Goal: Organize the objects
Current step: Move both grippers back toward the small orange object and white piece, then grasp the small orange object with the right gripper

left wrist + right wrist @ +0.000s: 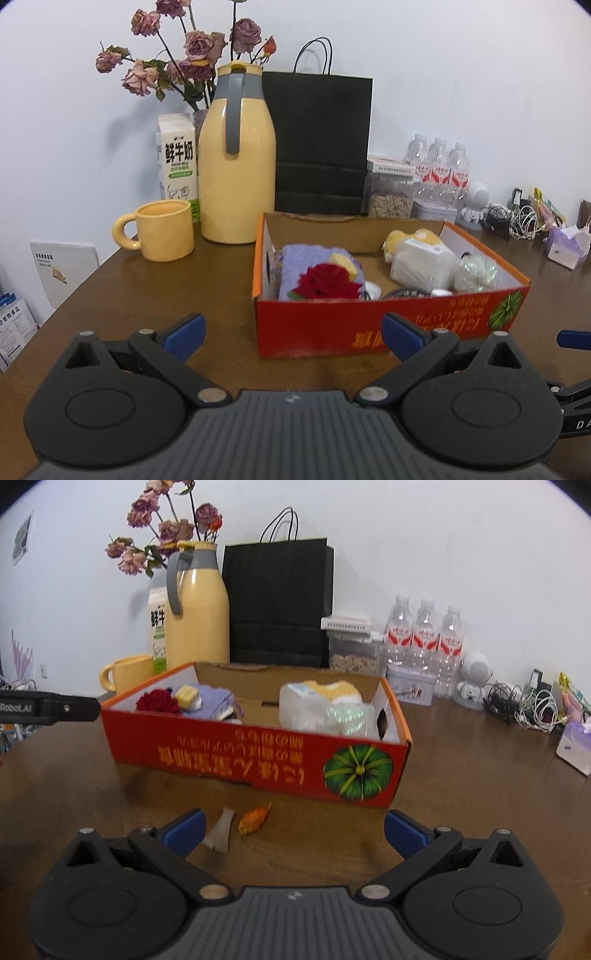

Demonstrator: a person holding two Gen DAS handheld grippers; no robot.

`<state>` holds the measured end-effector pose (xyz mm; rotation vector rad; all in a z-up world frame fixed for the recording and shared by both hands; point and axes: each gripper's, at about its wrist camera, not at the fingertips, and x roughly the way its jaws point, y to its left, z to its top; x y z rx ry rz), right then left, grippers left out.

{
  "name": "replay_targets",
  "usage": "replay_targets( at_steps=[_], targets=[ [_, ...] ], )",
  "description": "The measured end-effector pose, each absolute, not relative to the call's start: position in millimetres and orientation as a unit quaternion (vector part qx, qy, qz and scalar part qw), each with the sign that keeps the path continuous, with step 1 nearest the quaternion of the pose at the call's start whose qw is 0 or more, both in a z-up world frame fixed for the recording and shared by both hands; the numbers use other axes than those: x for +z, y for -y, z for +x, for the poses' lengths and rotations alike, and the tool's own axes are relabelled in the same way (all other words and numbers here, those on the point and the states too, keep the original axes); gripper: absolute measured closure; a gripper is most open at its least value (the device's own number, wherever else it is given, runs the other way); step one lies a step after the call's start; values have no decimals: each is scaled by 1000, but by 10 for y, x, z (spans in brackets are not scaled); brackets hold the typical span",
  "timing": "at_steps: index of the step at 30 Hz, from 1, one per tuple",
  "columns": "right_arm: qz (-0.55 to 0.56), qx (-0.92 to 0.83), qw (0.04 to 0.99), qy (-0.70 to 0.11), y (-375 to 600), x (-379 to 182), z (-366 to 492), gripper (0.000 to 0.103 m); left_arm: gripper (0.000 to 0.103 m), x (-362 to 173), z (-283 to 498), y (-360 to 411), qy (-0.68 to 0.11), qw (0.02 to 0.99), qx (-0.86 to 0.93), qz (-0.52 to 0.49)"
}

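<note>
Right wrist view: the right gripper (293, 827) hangs wide open and empty, with an orange scrap (254, 819) and pale wrapper (220, 830) lying between its fingers, before the red box (255, 753). The left gripper (293, 332), also open and empty, sits farther off.

Plain white wall (443, 74) runs behind everything, lit evenly w/ soft shadows on it. Dark brown wooden table (166, 295) fills the foreground, glossy, faint reflections near 10 o'clock. Along the wall at 12 o'clock: black paper bag (321, 147) w/ cord handles, dried pink roses (177, 55) at 11 o'clock. At 2 o'clock three water bottles (424, 638) in a row, small white robot figure (474, 681) beside them, then a tangle of cables (524, 705) toward 3 o'clock. Small picture on wall (22, 535) far at 10 o'clock.
</note>
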<state>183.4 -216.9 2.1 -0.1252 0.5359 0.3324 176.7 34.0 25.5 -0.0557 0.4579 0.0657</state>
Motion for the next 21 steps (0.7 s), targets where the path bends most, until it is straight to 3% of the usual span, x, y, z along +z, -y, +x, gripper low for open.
replay_targets(
  at_steps=[6,10,18,20,21],
  targets=[
    [-67,180,942,-275,2083,-49,1846,22,0,201,1671,-419,-237,970,36,-28],
    [-61,179,940,-285,1987,-57,2046,47,0,191,1630,-455,-239,970,38,-33],
    [-50,176,930,-319,1785,-198,2374,76,0,153,1602,-501,-248,967,43,-36],
    [-46,184,929,-319,1800,-198,2351,91,0,153,1604,-515,-248,967,44,-36],
    [-45,187,929,-317,1810,-201,2336,91,0,156,1608,-514,-248,967,44,-35]
  ],
)
